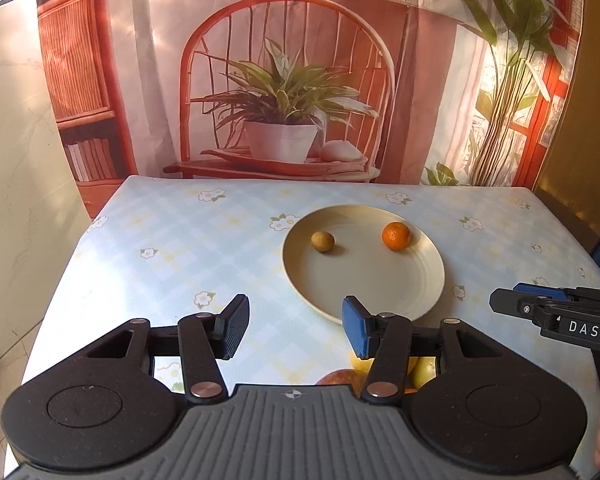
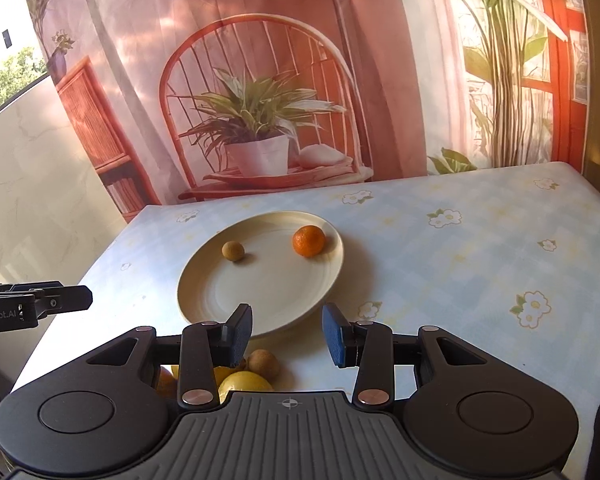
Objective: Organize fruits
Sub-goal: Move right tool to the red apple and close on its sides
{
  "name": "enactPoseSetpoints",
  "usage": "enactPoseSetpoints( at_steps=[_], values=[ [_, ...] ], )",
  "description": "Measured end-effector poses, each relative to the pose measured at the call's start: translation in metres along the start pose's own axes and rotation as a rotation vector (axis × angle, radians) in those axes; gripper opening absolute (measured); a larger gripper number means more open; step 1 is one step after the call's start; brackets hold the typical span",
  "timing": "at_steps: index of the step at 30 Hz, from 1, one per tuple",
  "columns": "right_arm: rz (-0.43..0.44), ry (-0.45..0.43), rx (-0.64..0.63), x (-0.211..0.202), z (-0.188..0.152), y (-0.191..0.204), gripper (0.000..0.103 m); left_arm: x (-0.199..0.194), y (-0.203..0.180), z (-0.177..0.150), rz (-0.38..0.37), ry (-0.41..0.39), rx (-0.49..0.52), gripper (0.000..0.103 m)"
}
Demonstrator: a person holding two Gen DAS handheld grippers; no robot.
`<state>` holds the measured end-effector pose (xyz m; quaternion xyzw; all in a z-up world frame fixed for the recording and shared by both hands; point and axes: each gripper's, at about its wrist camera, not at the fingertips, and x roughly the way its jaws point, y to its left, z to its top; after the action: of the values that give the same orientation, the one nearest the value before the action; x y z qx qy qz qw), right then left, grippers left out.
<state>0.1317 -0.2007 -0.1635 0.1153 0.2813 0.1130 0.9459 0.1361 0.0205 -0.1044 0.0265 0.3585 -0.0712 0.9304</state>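
Sideways on the plate (image 1: 380,300), the longan's (image 1: 323,241) long axis lies level.

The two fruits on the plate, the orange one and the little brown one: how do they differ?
The orange fruit is bright orange and clearly bigger; the brown fruit is dull tan and smaller. The orange fruit sits near the right rim of the plate, the brown fruit on the left side. Both are round, lie apart and are untouched.
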Motion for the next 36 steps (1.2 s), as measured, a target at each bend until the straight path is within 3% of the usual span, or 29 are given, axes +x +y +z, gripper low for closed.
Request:
enactPoseSetpoints(
  at_steps=[14, 23, 30, 36],
  values=[
    [0.031, 0.020, -0.112, -0.024, -0.036, 0.035, 0.037, -0.005, 0.012, -0.055, 0.024, 0.063, -0.077, 0.054],
    [0.071, 0.044, -0.136, -0.026, -0.052, 0.044, 0.038, -0.013, 0.008, -0.077, 0.063, 0.043, -0.091, 0.054],
    [0.096, 0.067, -0.190, -0.019, -0.044, 0.052, 0.039, -0.010, 0.012, -0.061, -0.003, 0.039, -0.101, 0.054],
    [0.141, 0.102, -0.259, 0.001, -0.040, 0.074, 0.042, -0.011, 0.018, -0.044, 0.012, 0.017, -0.074, 0.054]
  ],
)
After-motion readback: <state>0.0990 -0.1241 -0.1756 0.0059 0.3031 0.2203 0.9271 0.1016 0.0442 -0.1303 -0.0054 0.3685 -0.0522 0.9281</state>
